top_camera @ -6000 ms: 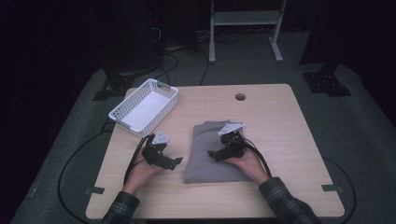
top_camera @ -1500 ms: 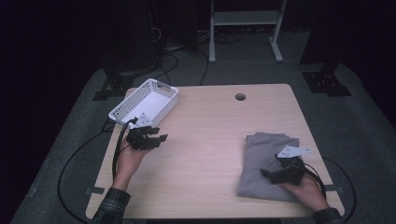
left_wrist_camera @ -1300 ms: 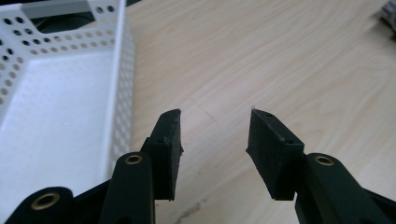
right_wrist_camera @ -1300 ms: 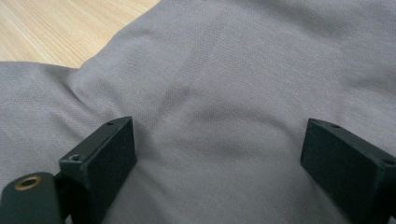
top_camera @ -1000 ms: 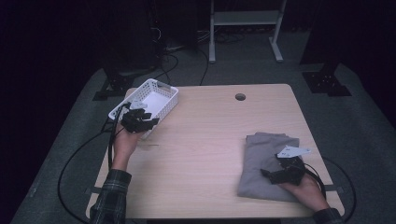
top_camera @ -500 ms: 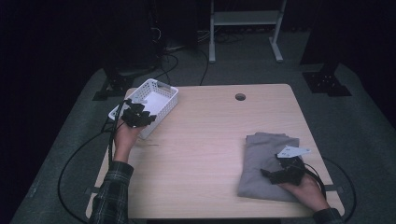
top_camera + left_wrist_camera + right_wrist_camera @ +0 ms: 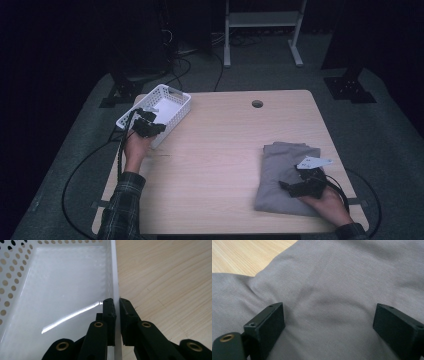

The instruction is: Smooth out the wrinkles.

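Spanning most of the high view, the light wooden table [image 7: 220, 165] carries everything in play, with a small round hole [image 7: 257, 104] near its far edge. On the table's near right part lies the folded grey cloth [image 7: 285, 175], a rumpled rectangle resting flat on the wood. At the far left corner sits the white perforated basket [image 7: 165, 102], angled to the table edge, its inside bare and glossy in the left gripper view.

The person's left forearm, in a plaid sleeve [image 7: 122, 210], reaches up the left side to the basket. The left gripper [image 7: 117, 312] has just been closing its jaws, and they now pinch the basket's near right wall [image 7: 114, 277]: one pad sits inside the basket and the other outside over the wood, both pressed to the thin white rim.

Over at the near right, the right hand [image 7: 327, 200] rests on the cloth with the right gripper [image 7: 328, 325] pointing left across it. Its jaws stand spread wide, both pads down on or just above the grey fabric, with a raised fold of cloth between them that they do not squeeze.
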